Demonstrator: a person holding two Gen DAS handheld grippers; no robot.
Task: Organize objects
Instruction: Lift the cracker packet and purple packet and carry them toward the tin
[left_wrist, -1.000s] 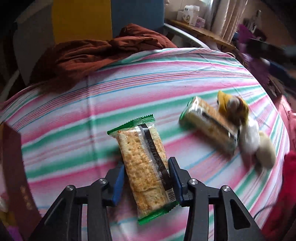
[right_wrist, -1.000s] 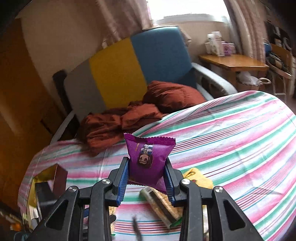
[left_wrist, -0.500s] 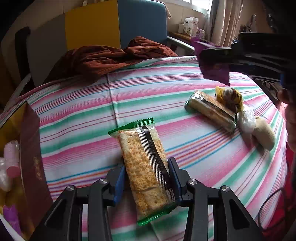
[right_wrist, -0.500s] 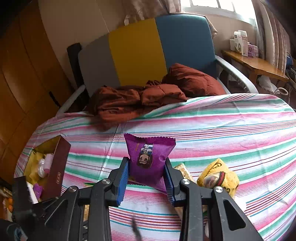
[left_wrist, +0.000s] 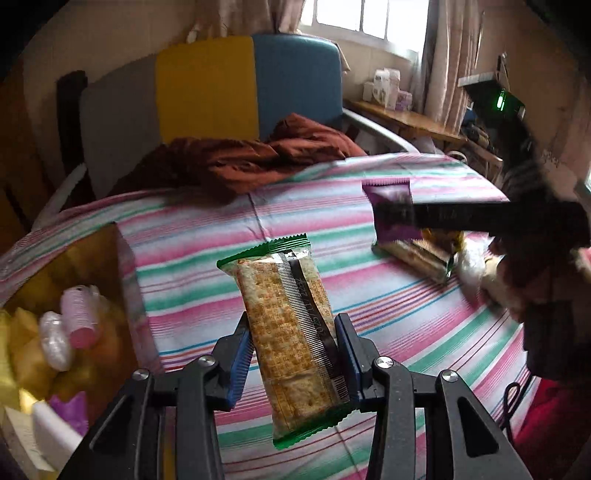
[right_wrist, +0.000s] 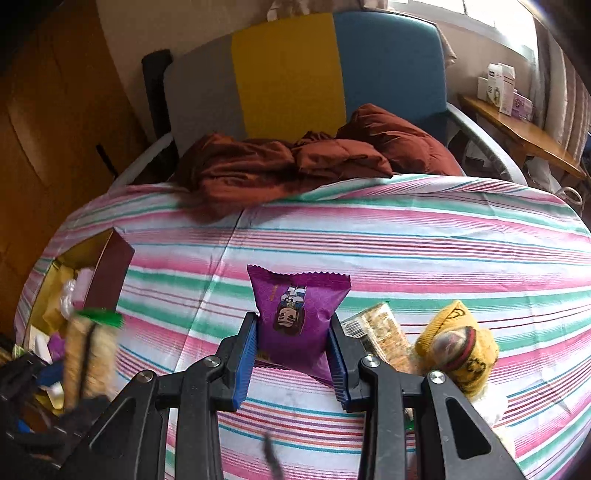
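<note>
The left tool (left_wrist: 293, 360) pinches a green-edged cracker packet (left_wrist: 291, 332) above the striped tabletop (left_wrist: 369, 314), while the right tool (right_wrist: 291, 354) pinches a purple snack pouch (right_wrist: 297, 317).

Your right gripper (left_wrist: 399, 216) is smeared by motion in the left wrist view, and it covers the top of the cracker pack (left_wrist: 417, 254) lying on the bed. In the right wrist view, your left gripper's cracker packet (right_wrist: 88, 354) is blurred too. The open box (left_wrist: 122, 280) runs off the left edge.
</note>
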